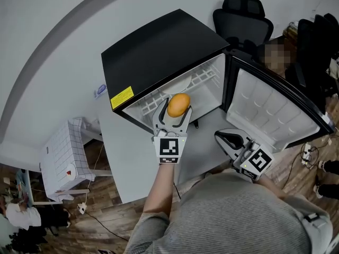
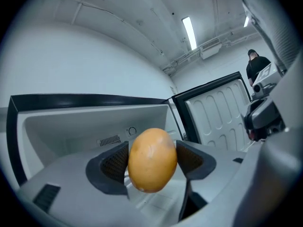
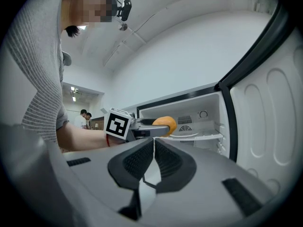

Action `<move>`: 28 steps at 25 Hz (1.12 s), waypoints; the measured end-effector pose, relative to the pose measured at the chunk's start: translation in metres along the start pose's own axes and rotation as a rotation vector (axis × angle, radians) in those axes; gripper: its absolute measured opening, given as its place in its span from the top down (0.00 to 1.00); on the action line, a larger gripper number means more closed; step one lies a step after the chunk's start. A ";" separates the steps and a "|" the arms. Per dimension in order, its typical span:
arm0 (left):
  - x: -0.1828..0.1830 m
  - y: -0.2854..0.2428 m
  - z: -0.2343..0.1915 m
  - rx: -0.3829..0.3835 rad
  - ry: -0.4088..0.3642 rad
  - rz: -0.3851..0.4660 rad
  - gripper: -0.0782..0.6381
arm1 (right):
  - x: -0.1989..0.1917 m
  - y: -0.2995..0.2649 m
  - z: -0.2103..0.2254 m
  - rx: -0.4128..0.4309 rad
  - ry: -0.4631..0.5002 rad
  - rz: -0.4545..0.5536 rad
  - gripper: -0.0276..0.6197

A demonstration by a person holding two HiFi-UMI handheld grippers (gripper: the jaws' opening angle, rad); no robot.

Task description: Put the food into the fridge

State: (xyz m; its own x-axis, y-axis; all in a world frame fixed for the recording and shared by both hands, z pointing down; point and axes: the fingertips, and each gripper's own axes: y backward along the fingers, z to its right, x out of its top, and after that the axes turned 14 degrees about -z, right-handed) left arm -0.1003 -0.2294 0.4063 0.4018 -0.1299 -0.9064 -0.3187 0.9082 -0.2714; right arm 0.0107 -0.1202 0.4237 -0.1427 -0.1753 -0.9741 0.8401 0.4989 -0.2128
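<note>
My left gripper [image 1: 176,109] is shut on an orange, egg-shaped fruit [image 1: 178,105], held at the mouth of the small black fridge [image 1: 153,52]. In the left gripper view the fruit [image 2: 152,160] fills the gap between the two dark pads, with the white fridge interior [image 2: 94,126] behind it. The fridge door [image 1: 275,110] stands wide open to the right. My right gripper [image 1: 226,137] hangs lower right, near the door, jaws together and empty. The right gripper view has the closed right gripper [image 3: 154,156] in front and the fruit [image 3: 164,125] before a wire shelf [image 3: 199,137].
A white plate [image 1: 183,85] lies on the fridge's wire shelf. The fridge stands on a grey table [image 1: 132,163]. A white checked stand [image 1: 61,157] is at the left, black office chairs [image 1: 243,17] behind the fridge. People stand far off in the room.
</note>
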 end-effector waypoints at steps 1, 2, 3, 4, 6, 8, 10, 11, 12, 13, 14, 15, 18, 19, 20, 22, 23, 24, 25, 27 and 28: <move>0.000 -0.005 -0.004 0.009 -0.007 -0.007 0.44 | -0.001 0.000 0.000 0.001 0.000 -0.002 0.94; 0.000 -0.010 -0.007 0.015 -0.013 -0.013 0.44 | -0.001 -0.001 0.000 0.001 0.000 -0.003 0.94; -0.001 -0.014 -0.010 0.021 -0.016 -0.019 0.44 | -0.002 -0.001 0.000 0.000 -0.001 -0.003 0.94; -0.001 -0.018 -0.013 0.025 -0.017 -0.024 0.44 | -0.002 -0.001 0.001 -0.003 -0.003 -0.005 0.94; -0.002 -0.024 -0.018 0.030 -0.016 -0.026 0.44 | -0.003 -0.001 0.002 -0.007 -0.004 -0.011 0.94; -0.001 -0.028 -0.021 0.033 -0.017 -0.026 0.44 | -0.003 -0.001 0.003 -0.010 -0.003 -0.019 0.94; -0.002 -0.033 -0.024 0.036 -0.024 -0.031 0.44 | -0.002 -0.001 0.004 -0.010 -0.002 -0.021 0.94; -0.002 -0.036 -0.026 0.038 -0.027 -0.035 0.44 | -0.002 -0.001 0.004 -0.010 -0.001 -0.022 0.94; -0.002 -0.038 -0.028 0.040 -0.029 -0.037 0.44 | -0.001 -0.002 0.004 -0.010 -0.001 -0.024 0.94; -0.002 -0.040 -0.030 0.044 -0.031 -0.037 0.44 | -0.001 -0.003 0.004 -0.012 -0.002 -0.027 0.94; -0.001 -0.042 -0.032 0.047 -0.033 -0.037 0.44 | -0.001 -0.003 0.004 -0.013 -0.002 -0.031 0.94; 0.000 -0.044 -0.034 0.050 -0.036 -0.038 0.44 | -0.002 -0.004 0.004 -0.013 -0.002 -0.032 0.94; 0.002 -0.053 -0.042 0.057 -0.048 -0.047 0.44 | -0.001 -0.005 0.004 -0.016 -0.001 -0.038 0.94; 0.002 -0.056 -0.044 0.060 -0.051 -0.051 0.44 | -0.001 -0.005 0.004 -0.012 0.001 -0.036 0.94; 0.002 -0.060 -0.047 0.062 -0.052 -0.057 0.44 | -0.001 -0.005 0.004 -0.011 0.001 -0.036 0.94; 0.000 -0.067 -0.050 0.063 -0.052 -0.071 0.44 | -0.001 -0.006 0.004 -0.015 0.002 -0.040 0.94; -0.002 -0.071 -0.052 0.063 -0.051 -0.080 0.44 | -0.001 -0.006 0.005 -0.014 0.003 -0.041 0.94; -0.002 -0.074 -0.053 0.063 -0.050 -0.089 0.44 | -0.001 -0.007 0.005 -0.015 0.004 -0.043 0.94; -0.002 -0.077 -0.055 0.063 -0.050 -0.097 0.44 | -0.001 -0.008 0.005 -0.016 0.005 -0.046 0.94; -0.002 -0.083 -0.057 0.066 -0.052 -0.111 0.44 | 0.000 -0.008 0.004 -0.016 0.005 -0.046 0.94; -0.002 -0.086 -0.058 0.068 -0.053 -0.118 0.44 | 0.000 -0.008 0.004 -0.016 0.003 -0.048 0.94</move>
State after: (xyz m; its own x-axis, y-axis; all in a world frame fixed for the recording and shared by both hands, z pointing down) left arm -0.1239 -0.3299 0.4125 0.4788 -0.2180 -0.8504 -0.2081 0.9129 -0.3512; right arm 0.0058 -0.1278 0.4262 -0.1840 -0.1964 -0.9631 0.8236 0.5040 -0.2601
